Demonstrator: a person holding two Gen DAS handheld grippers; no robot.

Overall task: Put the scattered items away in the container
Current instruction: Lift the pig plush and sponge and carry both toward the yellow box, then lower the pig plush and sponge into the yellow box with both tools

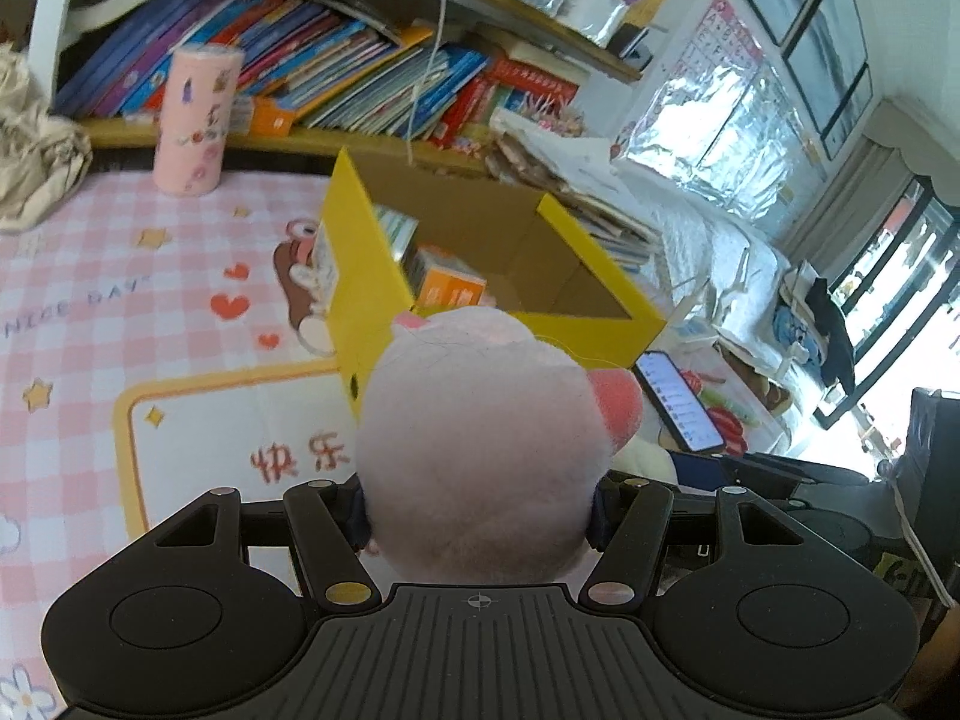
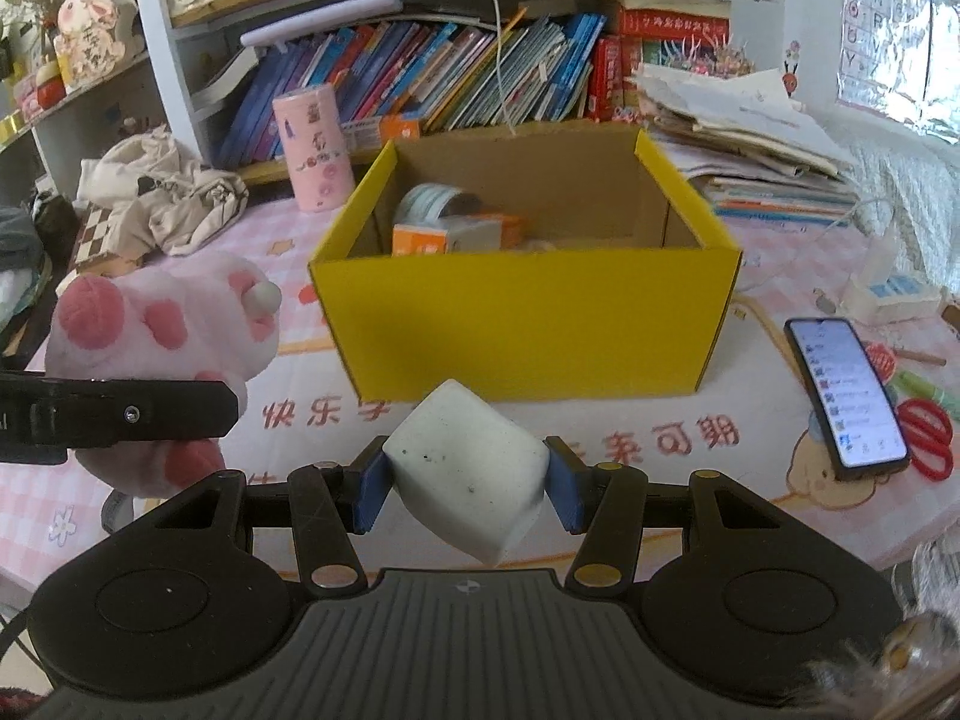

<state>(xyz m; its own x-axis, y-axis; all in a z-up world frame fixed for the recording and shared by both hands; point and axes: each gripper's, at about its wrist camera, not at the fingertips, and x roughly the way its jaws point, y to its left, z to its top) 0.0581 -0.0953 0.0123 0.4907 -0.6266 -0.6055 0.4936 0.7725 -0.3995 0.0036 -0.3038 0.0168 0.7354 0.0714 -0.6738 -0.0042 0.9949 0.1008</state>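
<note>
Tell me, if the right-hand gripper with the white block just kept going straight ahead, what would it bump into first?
Most likely the yellow box: its front wall stands directly beyond the white block in the right gripper, though depth is hard to judge.

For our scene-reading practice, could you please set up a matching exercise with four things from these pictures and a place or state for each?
Things:
1. pink plush toy
2. white foam block
3. orange carton
4. smartphone

Places or states:
A. lying inside the yellow box
B. clamped in the right tool
C. lying on the tablecloth, screen lit, to the right of the box
D. gripped in the left tool

Pairs: 1-D, 2-B, 3-A, 4-C
</note>
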